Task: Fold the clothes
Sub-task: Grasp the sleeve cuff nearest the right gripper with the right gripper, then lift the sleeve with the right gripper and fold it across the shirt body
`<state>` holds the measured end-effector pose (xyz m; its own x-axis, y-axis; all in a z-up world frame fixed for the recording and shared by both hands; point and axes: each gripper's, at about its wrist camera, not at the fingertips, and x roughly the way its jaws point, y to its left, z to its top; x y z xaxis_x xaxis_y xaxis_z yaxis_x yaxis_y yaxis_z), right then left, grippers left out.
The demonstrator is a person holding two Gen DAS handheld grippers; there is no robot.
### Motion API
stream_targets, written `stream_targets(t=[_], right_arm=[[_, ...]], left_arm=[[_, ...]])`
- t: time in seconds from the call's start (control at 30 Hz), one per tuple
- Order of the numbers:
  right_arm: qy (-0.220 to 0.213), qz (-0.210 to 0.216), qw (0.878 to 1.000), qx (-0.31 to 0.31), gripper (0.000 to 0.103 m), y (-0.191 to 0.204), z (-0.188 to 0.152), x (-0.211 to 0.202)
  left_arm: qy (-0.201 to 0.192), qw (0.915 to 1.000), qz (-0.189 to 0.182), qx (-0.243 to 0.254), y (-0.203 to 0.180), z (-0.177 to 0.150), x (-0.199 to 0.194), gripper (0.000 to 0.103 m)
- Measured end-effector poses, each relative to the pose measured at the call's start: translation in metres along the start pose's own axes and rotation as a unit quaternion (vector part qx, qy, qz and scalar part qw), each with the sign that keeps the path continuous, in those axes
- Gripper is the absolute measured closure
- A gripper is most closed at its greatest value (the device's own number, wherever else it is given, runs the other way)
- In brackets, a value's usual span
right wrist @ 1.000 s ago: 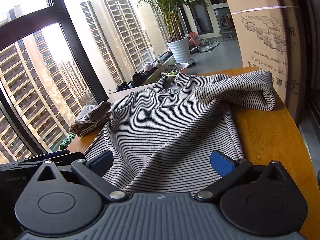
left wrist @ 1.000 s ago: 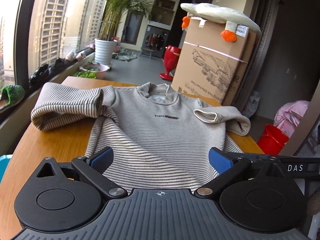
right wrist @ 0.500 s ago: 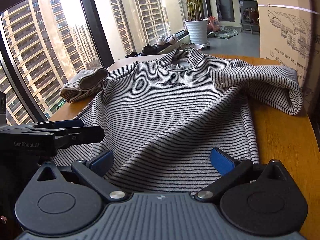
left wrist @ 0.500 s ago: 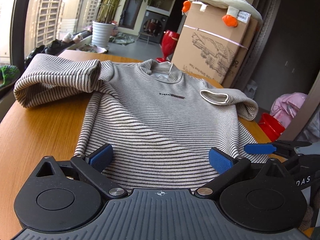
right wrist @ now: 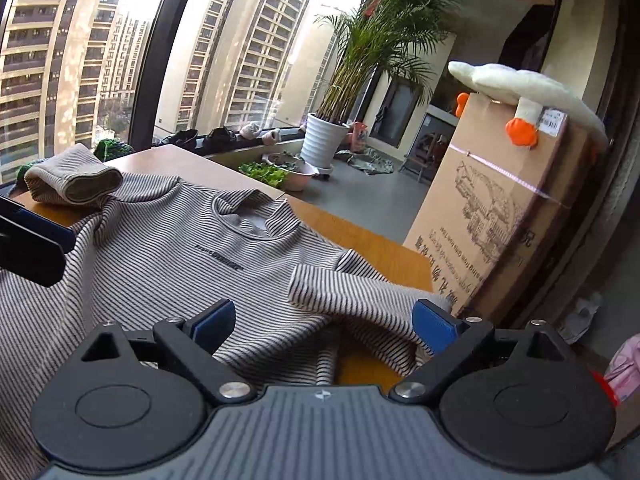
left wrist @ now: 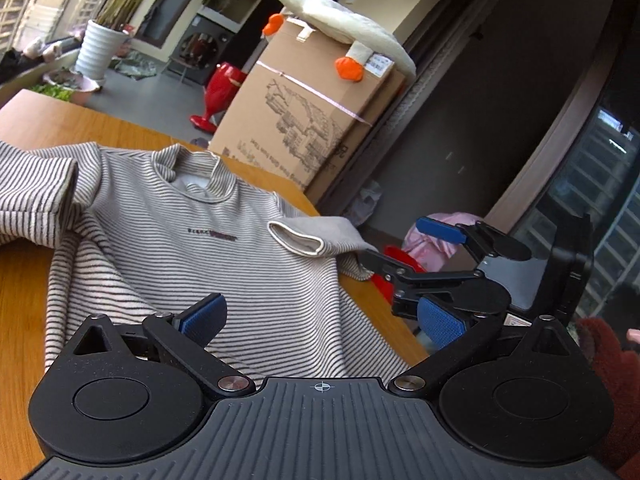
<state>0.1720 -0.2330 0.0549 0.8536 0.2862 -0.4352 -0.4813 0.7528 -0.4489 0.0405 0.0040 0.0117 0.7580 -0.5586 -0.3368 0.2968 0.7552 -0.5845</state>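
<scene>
- A grey-and-white striped long-sleeved knit top (left wrist: 224, 256) lies front side up on a wooden surface (left wrist: 24, 280), filling the centre and left of the left wrist view.
- Its long axis runs from the hem at the bottom of the frame to the collar (left wrist: 200, 176) in the upper middle, pointing away from the camera.
- One sleeve is folded in over the chest at centre right, its open cuff (left wrist: 296, 238) facing left; the other sleeve bunches at the left edge.
- A small dark line of print (left wrist: 212, 234) crosses the chest; its letters are too small to read.
- The left gripper (left wrist: 320, 320), blue-padded, is spread wide at the bottom of the frame, above the hem and holding nothing.
- The right gripper (right wrist: 324, 324) is likewise spread wide and empty, low in the right wrist view, over a folded sleeve (right wrist: 360, 296).
- A brown cardboard box (right wrist: 500, 216) at right bears a house drawing and unreadable print, with a white plush goose (right wrist: 528, 88) on top.
</scene>
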Motion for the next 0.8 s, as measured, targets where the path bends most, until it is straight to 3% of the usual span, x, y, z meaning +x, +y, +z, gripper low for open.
stream_targets(t=[0.03, 0.1, 0.2, 0.27, 0.33, 0.4, 0.43, 0.6, 0.8], right_arm=[[0.004, -0.015, 1.0, -0.019, 0.021, 0.003, 0.005, 0.008], [0.018, -0.022, 0.999, -0.046, 0.025, 0.014, 0.013, 0.027], [0.042, -0.016, 0.995, -0.088, 0.026, 0.037, 0.017, 0.054], [0.043, -0.035, 0.99, -0.131, 0.028, 0.058, 0.007, 0.065], [0.046, -0.055, 0.983, -0.172, 0.04, 0.074, -0.001, 0.076], [0.065, -0.054, 0.98, -0.181, 0.077, 0.073, -0.005, 0.085], [0.075, -0.053, 0.979, -0.183, 0.089, 0.072, -0.006, 0.09], [0.051, -0.105, 0.99, -0.077, 0.092, 0.004, 0.042, 0.067], [0.013, -0.156, 0.985, 0.069, 0.093, -0.081, 0.104, 0.034]], left_arm=[[-0.002, 0.9999, -0.011, -0.009, 0.005, -0.002, 0.001, 0.0], [0.007, 0.9996, 0.017, -0.022, 0.009, -0.004, 0.003, 0.0], [-0.001, 0.9989, 0.032, -0.035, 0.014, -0.004, 0.001, 0.0], [-0.005, 0.9984, 0.039, -0.04, 0.016, -0.004, -0.002, 0.0], [-0.01, 0.9982, 0.045, -0.038, 0.016, -0.002, -0.004, 0.0], [-0.011, 0.998, 0.047, -0.04, 0.017, -0.003, -0.005, 0.0], [-0.011, 0.9979, 0.048, -0.041, 0.018, -0.003, -0.006, 0.0], [-0.001, 0.9965, 0.055, -0.064, 0.028, 0.0, -0.005, 0.0], [0.012, 0.9933, 0.063, -0.096, 0.044, 0.0, 0.001, 0.0]])
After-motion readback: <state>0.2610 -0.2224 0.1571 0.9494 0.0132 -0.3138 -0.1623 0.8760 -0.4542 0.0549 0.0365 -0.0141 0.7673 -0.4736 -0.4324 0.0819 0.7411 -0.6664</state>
